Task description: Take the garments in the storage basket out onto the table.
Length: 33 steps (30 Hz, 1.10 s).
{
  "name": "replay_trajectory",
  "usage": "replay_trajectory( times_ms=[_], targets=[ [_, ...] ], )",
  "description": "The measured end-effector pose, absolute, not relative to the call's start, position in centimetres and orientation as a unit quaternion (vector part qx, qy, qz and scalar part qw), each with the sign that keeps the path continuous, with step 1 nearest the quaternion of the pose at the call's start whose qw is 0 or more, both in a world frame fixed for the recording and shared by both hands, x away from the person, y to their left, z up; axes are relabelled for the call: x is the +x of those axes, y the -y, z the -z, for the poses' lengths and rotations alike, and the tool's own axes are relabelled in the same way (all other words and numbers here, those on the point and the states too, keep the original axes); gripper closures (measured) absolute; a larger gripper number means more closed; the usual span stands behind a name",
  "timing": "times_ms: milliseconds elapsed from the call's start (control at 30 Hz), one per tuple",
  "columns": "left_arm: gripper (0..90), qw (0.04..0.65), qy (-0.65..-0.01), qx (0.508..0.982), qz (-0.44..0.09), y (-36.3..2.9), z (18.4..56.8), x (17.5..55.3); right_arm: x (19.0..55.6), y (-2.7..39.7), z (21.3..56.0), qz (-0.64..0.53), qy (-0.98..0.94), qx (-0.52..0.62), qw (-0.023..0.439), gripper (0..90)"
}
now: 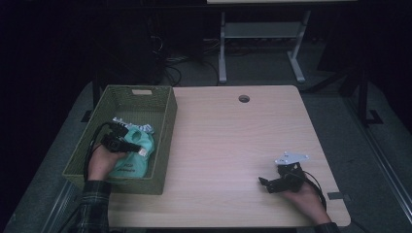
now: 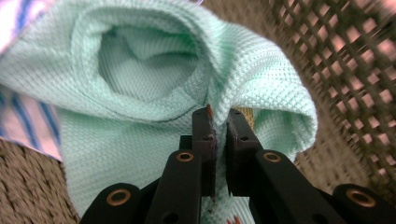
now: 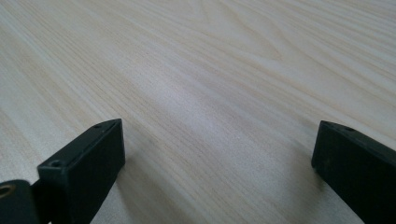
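Note:
A mint-green waffle-weave cloth point(image 1: 130, 164) point(image 2: 140, 60) lies bunched inside the green woven basket point(image 1: 168, 116) at the table's left. My left gripper point(image 1: 140, 150) point(image 2: 218, 114) reaches into the basket, and its jaws are shut on a raised fold of this cloth. A white cloth with blue stripes point(image 1: 141, 127) point(image 2: 25, 116) lies beside and partly under the mint one. At the table's front right, my right gripper point(image 1: 264, 183) point(image 3: 217, 135) rests low over the bare wood, open, with nothing between its jaws.
The light wooden table point(image 1: 233, 136) has a round cable hole point(image 1: 244, 98) near its far edge. The basket's woven wall point(image 2: 355, 70) stands close on the right of my left gripper. A desk frame point(image 1: 262, 34) and cables stand on the dark floor beyond.

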State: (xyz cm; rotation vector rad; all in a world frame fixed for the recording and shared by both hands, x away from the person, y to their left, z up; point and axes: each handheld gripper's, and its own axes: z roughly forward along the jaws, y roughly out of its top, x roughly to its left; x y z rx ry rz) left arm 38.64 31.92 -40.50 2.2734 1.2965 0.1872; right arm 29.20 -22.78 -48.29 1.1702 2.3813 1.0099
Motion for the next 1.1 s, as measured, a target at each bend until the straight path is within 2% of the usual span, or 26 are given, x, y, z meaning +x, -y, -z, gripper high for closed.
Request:
replay_trajectory(
  times_ms=[567, 1100],
  targets=[
    [84.5, 0.387, -0.469, 0.787, -0.101, -33.2, 38.0, 37.7, 29.2, 22.8, 48.3, -0.352, -0.829, 0.408, 0.15, 2.1],
    [84.6, 0.442, -0.449, 0.766, -0.125, -33.8, 35.6, 36.7, 29.2, 22.8, 48.3, -0.351, -0.828, 0.41, 0.15, 2.1]
  ],
)
